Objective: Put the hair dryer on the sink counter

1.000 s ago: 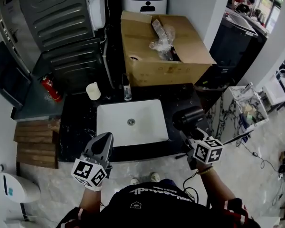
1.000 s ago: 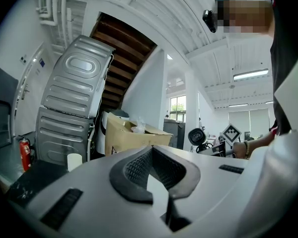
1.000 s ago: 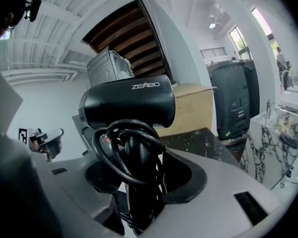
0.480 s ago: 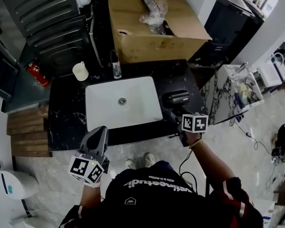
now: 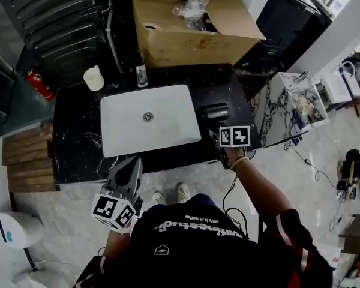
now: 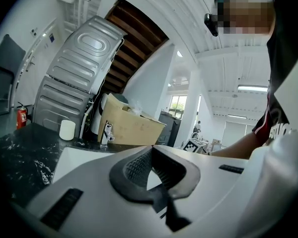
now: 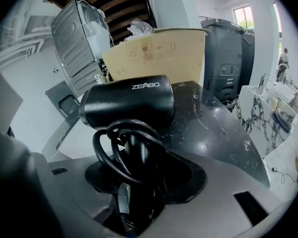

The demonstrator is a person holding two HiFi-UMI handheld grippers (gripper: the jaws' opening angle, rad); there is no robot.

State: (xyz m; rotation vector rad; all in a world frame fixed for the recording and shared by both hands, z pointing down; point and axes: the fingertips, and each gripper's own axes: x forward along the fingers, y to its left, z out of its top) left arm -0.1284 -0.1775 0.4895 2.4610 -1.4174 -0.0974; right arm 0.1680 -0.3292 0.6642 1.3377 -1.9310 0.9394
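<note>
- The right tool is clamped on the handle of the one black hair dryer, with the cord looped round it. "ZEABO" shows in white on the barrel.
- The dryer hangs over the black marbled counter, just right of the single white sink. Whether it touches the counter, I can't tell.
- The left tool, at the near side, has its jaw tips together and is empty.
- On the far side: one cardboard box, one white cup, one red fire extinguisher.
</note>
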